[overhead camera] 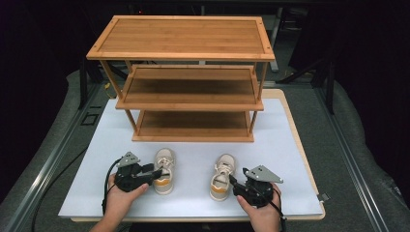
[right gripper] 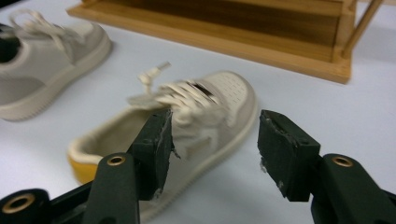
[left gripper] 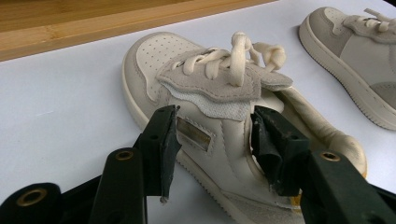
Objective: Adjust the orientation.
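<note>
Two small cream sneakers sit on the white board (overhead camera: 193, 193) near its front edge, toes toward the bamboo shoe rack (overhead camera: 186, 87) that stands at the board's far edge. The left shoe (overhead camera: 164, 170) lies toward the front-left corner, the right shoe (overhead camera: 222, 176) toward the front-right; they are apart from each other.

Left gripper (overhead camera: 155, 174): jaws apart and set astride the left shoe's (left gripper: 210, 116) side wall by the collar, one jaw outside against the quarter, the other inside the opening. Whether the pads press yet cannot be told; no dent shows in the upper.

Right gripper (overhead camera: 235, 183): jaws apart. In the right gripper view one jaw stands at the right shoe's (right gripper: 187, 121) lacing, the other out over bare board, not touching.

Handling judgement: child-size shoes, likely light. Upper is soft leather and suede; it will fold under a hard squeeze. The sole and heel counter are stiffer. Loose laces (left gripper: 233, 53) could snag on a shelf edge. The best hold looks like the collar wall beside the tongue, or the heel counter above the yellow heel tab (right gripper: 81, 170). A one-sided grip may let the toe droop, so tilt should be expected.
</note>
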Action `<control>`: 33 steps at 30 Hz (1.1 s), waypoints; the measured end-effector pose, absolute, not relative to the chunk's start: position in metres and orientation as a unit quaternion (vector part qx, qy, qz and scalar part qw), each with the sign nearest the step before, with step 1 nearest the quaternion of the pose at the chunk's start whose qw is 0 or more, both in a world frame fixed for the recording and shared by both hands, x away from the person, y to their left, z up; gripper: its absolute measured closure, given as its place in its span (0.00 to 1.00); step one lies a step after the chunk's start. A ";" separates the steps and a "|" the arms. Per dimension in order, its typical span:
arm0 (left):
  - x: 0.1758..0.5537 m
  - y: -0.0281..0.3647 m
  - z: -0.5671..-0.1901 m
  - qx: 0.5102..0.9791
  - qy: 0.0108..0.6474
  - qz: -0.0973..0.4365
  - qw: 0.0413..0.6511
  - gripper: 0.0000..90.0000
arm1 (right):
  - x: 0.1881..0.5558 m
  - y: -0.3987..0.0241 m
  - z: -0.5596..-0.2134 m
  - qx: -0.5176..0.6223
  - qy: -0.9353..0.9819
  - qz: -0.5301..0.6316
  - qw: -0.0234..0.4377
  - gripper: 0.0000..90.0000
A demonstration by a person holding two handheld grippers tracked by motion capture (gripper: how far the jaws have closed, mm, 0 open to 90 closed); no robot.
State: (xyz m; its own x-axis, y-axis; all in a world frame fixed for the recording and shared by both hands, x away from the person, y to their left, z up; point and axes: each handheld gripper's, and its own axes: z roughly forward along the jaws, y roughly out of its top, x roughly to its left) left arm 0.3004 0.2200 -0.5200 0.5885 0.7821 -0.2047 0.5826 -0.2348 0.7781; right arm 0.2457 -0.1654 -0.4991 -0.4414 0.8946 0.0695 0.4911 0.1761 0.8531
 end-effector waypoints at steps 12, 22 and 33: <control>0.303 0.216 -0.521 0.776 0.446 0.121 0.430 0.61 | 0.259 -0.146 -0.515 0.485 0.747 0.406 0.205 0.53; 0.304 0.214 -0.521 0.771 0.450 0.122 0.434 0.63 | 0.267 -0.154 -0.521 0.499 0.737 0.426 0.164 0.61; 0.305 0.200 -0.522 0.772 0.444 0.105 0.443 0.64 | 0.274 -0.150 -0.521 0.484 0.744 0.433 0.157 0.62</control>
State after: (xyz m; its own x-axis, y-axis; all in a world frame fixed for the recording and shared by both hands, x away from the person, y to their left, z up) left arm 0.3054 0.1997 -0.5219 0.5836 0.7786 -0.2306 0.5919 -0.2135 0.7772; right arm 0.2736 -0.1498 -0.5207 -0.4815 0.8565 0.1857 0.5848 0.1561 0.7960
